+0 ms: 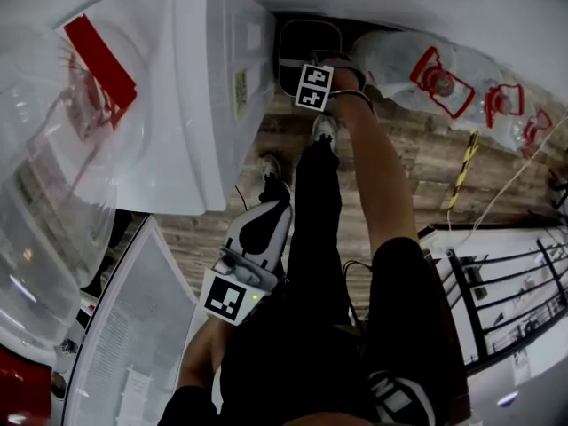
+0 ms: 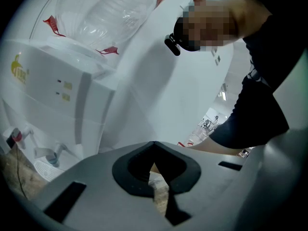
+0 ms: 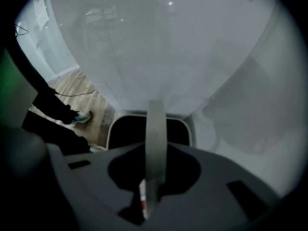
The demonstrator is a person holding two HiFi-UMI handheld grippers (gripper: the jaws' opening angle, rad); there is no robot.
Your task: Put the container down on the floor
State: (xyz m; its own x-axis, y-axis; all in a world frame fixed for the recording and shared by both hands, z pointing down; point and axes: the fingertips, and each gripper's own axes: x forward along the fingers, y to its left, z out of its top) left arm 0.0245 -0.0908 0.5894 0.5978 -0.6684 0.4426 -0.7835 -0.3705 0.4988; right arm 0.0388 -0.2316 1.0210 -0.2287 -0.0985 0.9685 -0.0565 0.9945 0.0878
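Note:
The container (image 1: 306, 41) is a dark bin with a pale rim, standing low between the white water dispenser (image 1: 177, 105) and the wall. In the right gripper view it shows as a dark opening (image 3: 127, 131) with a grey handle strap (image 3: 156, 129) running up from it. My right gripper (image 3: 153, 177) points steeply down and is shut on that strap; in the head view it (image 1: 308, 65) sits under its marker cube. I cannot tell whether the bin touches the floor. My left gripper (image 1: 277, 209) (image 2: 155, 153) hangs near the person's legs, shut and holding nothing.
Big clear water bottles with red labels lie on the wood floor (image 1: 417, 167) at the back right (image 1: 426, 69), and another sits on the dispenser (image 1: 53, 149). A white cabinet (image 1: 124, 327) is at lower left, a black rail rack (image 1: 506, 291) at right. A yellow-black cable (image 1: 466, 167) crosses the floor.

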